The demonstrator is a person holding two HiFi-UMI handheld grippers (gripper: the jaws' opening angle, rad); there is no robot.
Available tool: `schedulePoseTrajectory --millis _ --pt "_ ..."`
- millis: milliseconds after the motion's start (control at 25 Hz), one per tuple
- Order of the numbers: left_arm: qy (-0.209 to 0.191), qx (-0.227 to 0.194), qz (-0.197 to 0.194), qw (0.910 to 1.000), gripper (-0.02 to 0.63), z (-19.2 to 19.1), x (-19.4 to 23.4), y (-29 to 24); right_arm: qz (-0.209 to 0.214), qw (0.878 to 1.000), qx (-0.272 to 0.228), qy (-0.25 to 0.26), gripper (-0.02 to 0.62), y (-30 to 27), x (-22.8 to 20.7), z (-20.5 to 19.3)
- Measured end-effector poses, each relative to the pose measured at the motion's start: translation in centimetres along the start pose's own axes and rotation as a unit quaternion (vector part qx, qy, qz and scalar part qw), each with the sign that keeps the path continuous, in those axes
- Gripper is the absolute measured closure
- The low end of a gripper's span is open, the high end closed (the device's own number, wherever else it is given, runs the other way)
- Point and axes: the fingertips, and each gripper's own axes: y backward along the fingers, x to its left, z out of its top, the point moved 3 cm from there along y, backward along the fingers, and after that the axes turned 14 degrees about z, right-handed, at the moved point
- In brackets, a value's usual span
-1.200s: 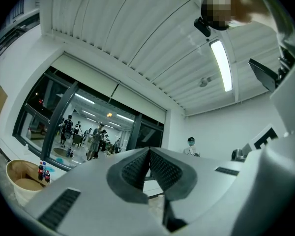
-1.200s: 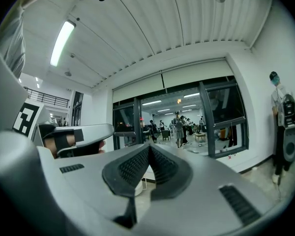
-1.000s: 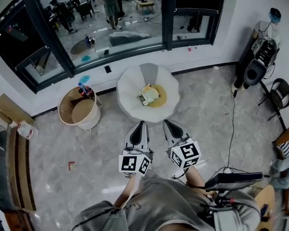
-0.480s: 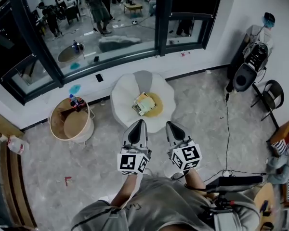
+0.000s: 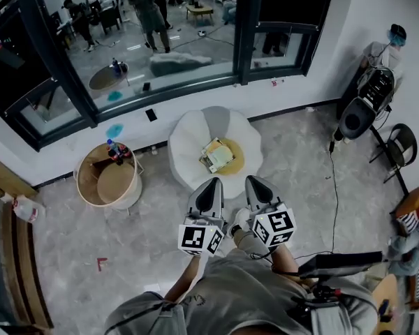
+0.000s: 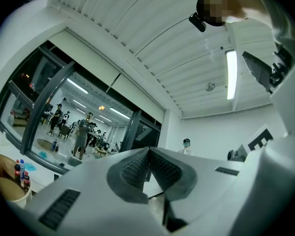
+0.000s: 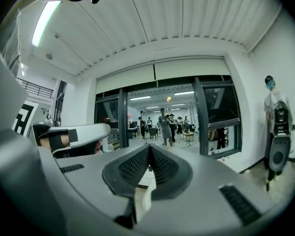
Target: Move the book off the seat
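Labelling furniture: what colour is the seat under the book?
White round padded seat, yellow centre; best in head view.

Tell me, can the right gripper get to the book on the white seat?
Probably yes. The book lies uncovered on the seat, ahead of the right gripper, with nothing between them. Its jaws are shut, so they would need to open first.

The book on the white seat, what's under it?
Under the book lies a round yellow pad, resting on the white seat. Only the pad's right side peeks out; the book covers the rest, so anything else beneath stays hidden.
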Motion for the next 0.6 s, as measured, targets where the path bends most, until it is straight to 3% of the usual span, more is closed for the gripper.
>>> schedulePoseTrajectory --millis 280,440,600 --pt "-0.008 -0.009 0.051 0.9986 0.594 -0.3 4.4 -2.0 0.071 0.997 -0.006 0.01 0.581 -6.8 0.7 -0.7" --pt "-0.013 -0.02 0.083 0.9962 0.594 -0.2 6.3 -5.4 0.102 0.995 -0.006 0.006 0.581 -11.0 -1.4 -0.6" --pt "-0.018 -0.024 0.09 0.9955 0.594 -0.6 7.4 -10.5 0.125 0.992 -0.012 0.001 0.581 -15.1 -4.6 -0.1"
